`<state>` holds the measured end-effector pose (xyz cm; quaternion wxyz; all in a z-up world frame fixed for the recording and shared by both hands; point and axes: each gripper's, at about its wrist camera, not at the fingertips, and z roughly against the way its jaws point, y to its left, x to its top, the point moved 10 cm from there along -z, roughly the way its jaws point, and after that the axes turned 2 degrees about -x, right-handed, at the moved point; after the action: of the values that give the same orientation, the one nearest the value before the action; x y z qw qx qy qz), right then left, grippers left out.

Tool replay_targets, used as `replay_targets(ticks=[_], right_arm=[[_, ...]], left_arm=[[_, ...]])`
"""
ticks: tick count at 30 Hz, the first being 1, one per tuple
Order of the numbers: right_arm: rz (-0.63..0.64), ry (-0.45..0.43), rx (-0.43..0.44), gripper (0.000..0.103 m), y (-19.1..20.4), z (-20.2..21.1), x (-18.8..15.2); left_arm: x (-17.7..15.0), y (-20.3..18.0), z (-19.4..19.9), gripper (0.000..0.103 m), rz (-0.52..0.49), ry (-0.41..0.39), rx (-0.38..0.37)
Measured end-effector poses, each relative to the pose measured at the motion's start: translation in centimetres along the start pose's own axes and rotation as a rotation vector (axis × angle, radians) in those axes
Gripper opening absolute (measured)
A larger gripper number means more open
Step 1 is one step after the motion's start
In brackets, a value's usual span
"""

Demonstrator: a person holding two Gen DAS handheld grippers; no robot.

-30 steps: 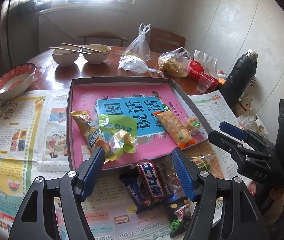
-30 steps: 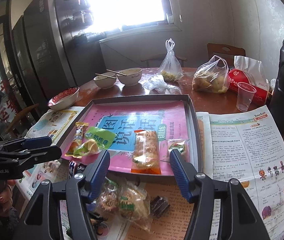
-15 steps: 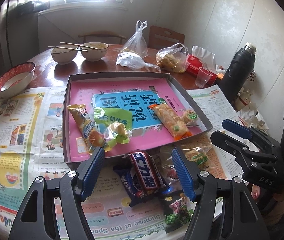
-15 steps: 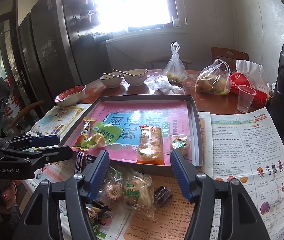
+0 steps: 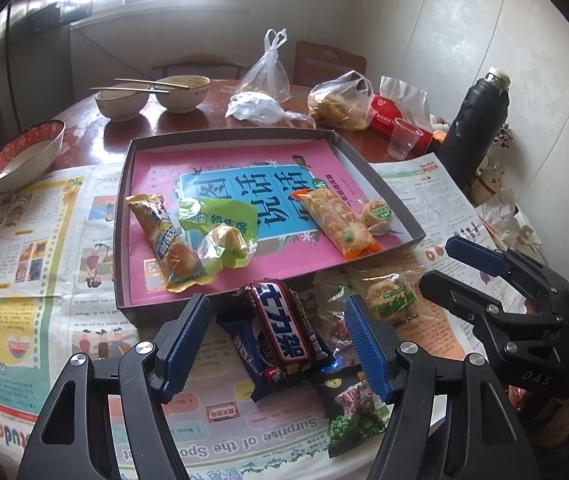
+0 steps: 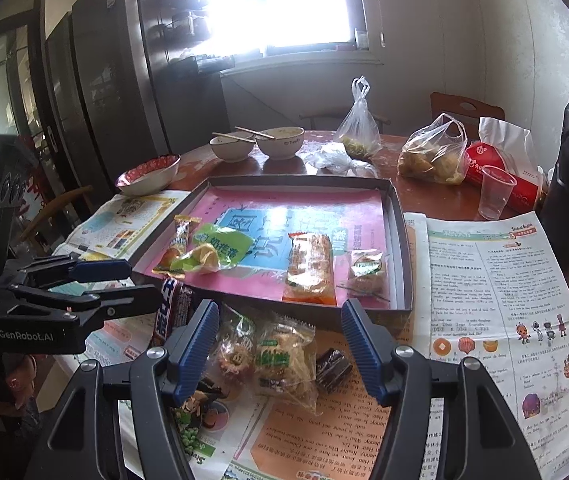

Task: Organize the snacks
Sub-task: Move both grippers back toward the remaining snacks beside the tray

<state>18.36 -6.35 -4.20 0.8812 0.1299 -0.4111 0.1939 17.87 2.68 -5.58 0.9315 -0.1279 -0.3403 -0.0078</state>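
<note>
Left gripper (image 5: 276, 332): wide open, empty, above a chocolate bar (image 5: 282, 328).
Right gripper (image 6: 280, 340): wide open, empty.
Tray (image 5: 380, 188): held four snacks.

The left gripper (image 5: 276, 340) hangs with fingers (image 5: 186, 344) spread wide over a Snickers bar (image 5: 284, 326) lying on newspaper (image 5: 24, 264) just before the grey tray (image 5: 124, 184), which holds four wrapped snacks (image 5: 336, 226).

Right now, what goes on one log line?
left tool: open over Snickers bar | right tool: open over cookie packet | tray: four snacks
</note>
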Motion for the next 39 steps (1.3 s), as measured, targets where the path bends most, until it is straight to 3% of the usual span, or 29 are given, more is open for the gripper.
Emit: replay_targets(ticks=[10, 39], right_arm=[[0.009, 0.057, -0.016, 0.064, -0.6, -1.3, -2.3], [0.074, 0.111, -0.048, 0.064, 0.0, -3.6, -3.7]], left_arm=[[-0.8, -0.2, -1.4, 0.071, -0.011, 0.035, 0.002], [-1.3, -0.4, -3.5, 0.071, -0.012, 0.066, 0.004]])
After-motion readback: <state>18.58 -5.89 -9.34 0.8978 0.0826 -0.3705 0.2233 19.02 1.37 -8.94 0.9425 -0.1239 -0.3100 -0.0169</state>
